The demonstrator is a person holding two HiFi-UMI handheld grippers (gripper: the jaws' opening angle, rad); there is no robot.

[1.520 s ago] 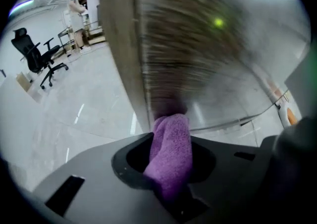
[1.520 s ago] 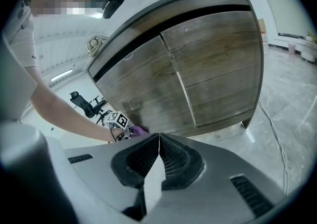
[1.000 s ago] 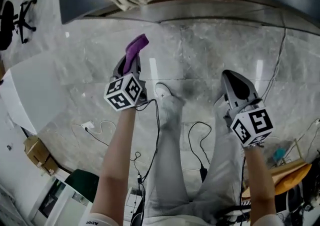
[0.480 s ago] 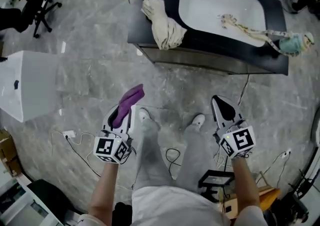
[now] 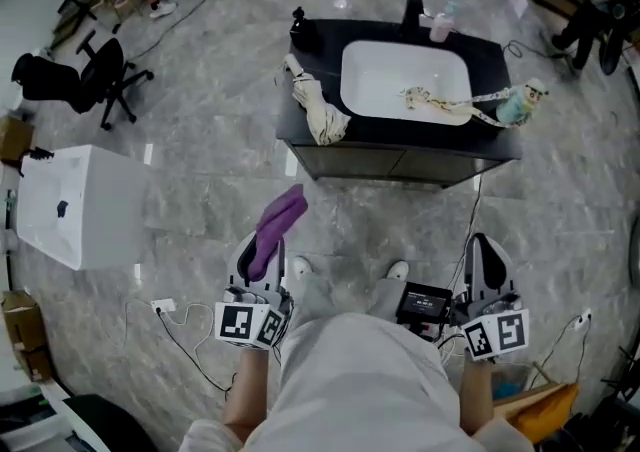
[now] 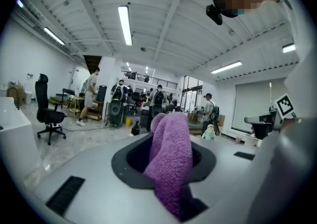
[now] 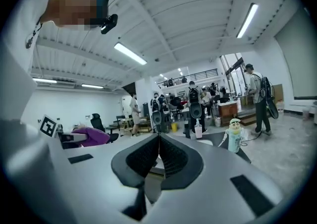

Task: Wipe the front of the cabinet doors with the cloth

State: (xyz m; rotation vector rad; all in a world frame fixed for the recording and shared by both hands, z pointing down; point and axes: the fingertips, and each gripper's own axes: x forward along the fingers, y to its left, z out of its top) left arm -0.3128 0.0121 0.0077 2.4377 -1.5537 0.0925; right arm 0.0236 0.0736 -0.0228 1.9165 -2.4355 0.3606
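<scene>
A dark vanity cabinet (image 5: 400,162) with a white basin stands ahead of me on the marble floor; its front doors show as a grey strip. My left gripper (image 5: 262,258) is shut on a purple cloth (image 5: 277,227), which sticks out past the jaws, well short of the cabinet. In the left gripper view the purple cloth (image 6: 172,161) fills the gap between the jaws. My right gripper (image 5: 487,265) is shut with nothing in it, held low at the right. The right gripper view shows its jaws (image 7: 158,156) pressed together and the cloth (image 7: 91,135) off to the left.
A beige rolled towel (image 5: 318,105), a figurine bottle (image 5: 518,104) and bottles sit on the counter. A white box (image 5: 75,205) stands at the left, an office chair (image 5: 85,75) beyond it. Cables and a black device (image 5: 423,302) lie by my feet. People stand far back.
The view has pulled back from the cabinet: it now sits farther away and fully in sight. Both grippers have dropped lower, the left still holding the cloth.
</scene>
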